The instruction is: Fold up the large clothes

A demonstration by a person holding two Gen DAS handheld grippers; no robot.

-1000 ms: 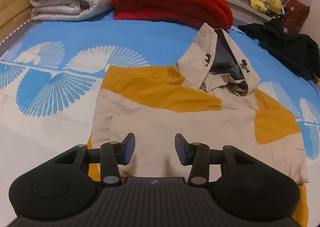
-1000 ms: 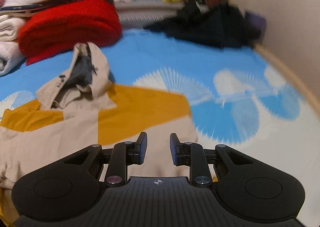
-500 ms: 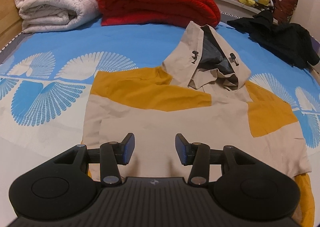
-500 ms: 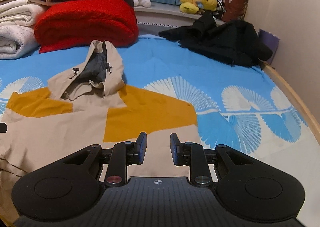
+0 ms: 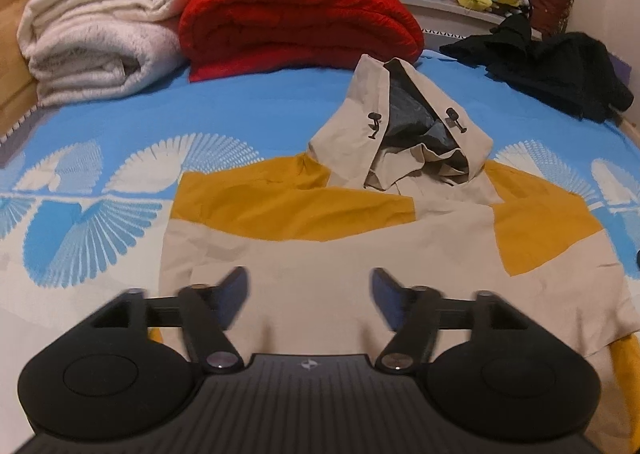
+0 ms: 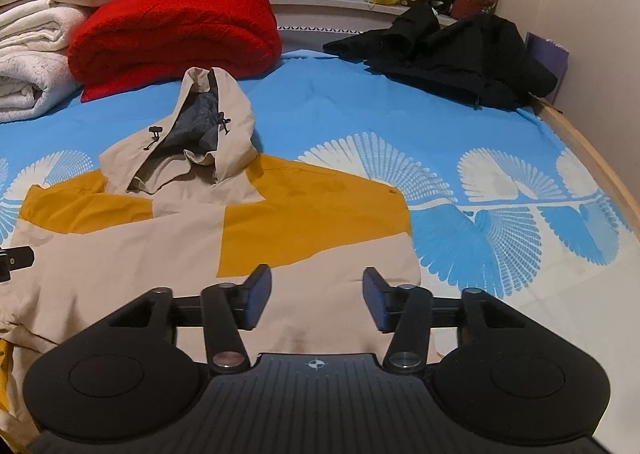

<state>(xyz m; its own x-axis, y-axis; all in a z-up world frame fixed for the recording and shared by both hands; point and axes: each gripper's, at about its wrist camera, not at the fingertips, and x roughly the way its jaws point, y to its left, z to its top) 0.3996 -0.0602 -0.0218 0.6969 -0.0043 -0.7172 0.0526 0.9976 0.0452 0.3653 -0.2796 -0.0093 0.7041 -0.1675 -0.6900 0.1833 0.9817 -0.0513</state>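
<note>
Jacket (image 5: 320, 254), beige with mustard panels, lies flat on the blue patterned bedspread (image 5: 240, 105), hood toward the far end. Since half a second ago both my grippers have spread their fingers much wider; before, each pair stood fairly close together. From my left gripper (image 5: 308, 296), released and holding nothing, the beige lower body of the jacket fills the gap between the fingers and runs on ahead of them, with the mustard band beyond the tips and the hood ahead and slightly right. From my right gripper (image 6: 316, 300), also released and holding nothing, the jacket's right-hand edge sits between and ahead of the fingers, the hood far ahead to the left. Beyond the hood I see a red blanket (image 5: 300, 17), and off to the right a black garment (image 6: 452, 57).
</note>
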